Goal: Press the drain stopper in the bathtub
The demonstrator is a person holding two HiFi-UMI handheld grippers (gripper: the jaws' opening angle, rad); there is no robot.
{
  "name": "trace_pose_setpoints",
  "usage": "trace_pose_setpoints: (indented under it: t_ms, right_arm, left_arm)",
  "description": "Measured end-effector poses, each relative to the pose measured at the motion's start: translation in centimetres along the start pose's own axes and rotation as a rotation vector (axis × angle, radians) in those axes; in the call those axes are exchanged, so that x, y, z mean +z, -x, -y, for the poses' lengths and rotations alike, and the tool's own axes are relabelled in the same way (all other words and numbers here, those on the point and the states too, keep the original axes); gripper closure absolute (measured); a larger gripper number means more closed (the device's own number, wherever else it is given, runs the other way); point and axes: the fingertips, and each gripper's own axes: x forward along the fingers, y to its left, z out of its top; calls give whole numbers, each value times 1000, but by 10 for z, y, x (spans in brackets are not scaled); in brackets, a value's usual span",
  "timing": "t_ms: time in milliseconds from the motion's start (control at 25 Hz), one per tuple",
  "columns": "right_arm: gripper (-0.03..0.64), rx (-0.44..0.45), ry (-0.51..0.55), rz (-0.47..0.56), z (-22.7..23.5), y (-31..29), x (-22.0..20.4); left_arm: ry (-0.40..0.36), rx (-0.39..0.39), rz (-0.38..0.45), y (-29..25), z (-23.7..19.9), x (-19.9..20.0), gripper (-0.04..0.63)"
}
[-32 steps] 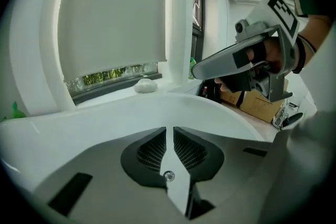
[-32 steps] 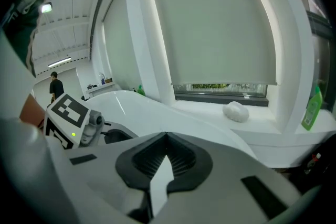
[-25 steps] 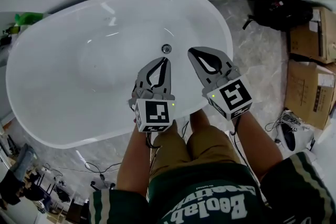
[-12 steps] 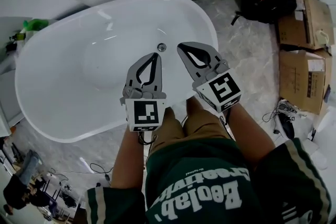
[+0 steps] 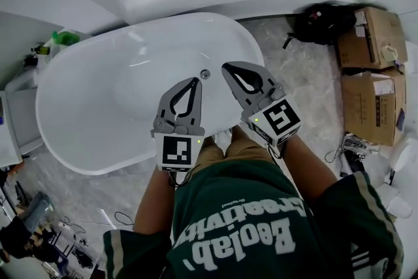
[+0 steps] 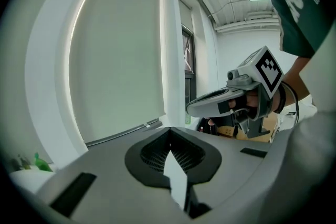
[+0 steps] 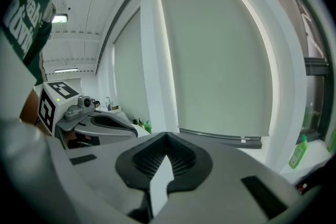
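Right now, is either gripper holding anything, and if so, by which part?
Nothing is held. The left gripper and the right gripper each have their jaws shut together with nothing between them, and neither touches the drain stopper.

Green shirt [image 5: 261,232] is showing white lettering, upside down to the head cam: approx. "Beolab", w/ a tiny word above that looks like "Original". The arched word betw. them isn't reading clearly. Left gripper [image 5: 194,80] & right gripper [image 5: 226,66] cubes are showing b/w square markers, no letters. Print on cardboard boxes [image 5: 369,36] is too small to read.
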Motion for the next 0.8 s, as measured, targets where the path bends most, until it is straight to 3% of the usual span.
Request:
trace_pose_setpoints:
  t_ms: [160,440,800]
  right_arm:
    - [601,4,44,17,-12,10,27]
    - [601,37,27,91,-47,27,71]
    - [601,17,145,127,-63,31,97]
  left_arm:
    - [-38,6,63,18,-7,34,586]
    - [-43,29,153,56,-13,79,586]
    - [-63,55,213,85,-26,101,585]
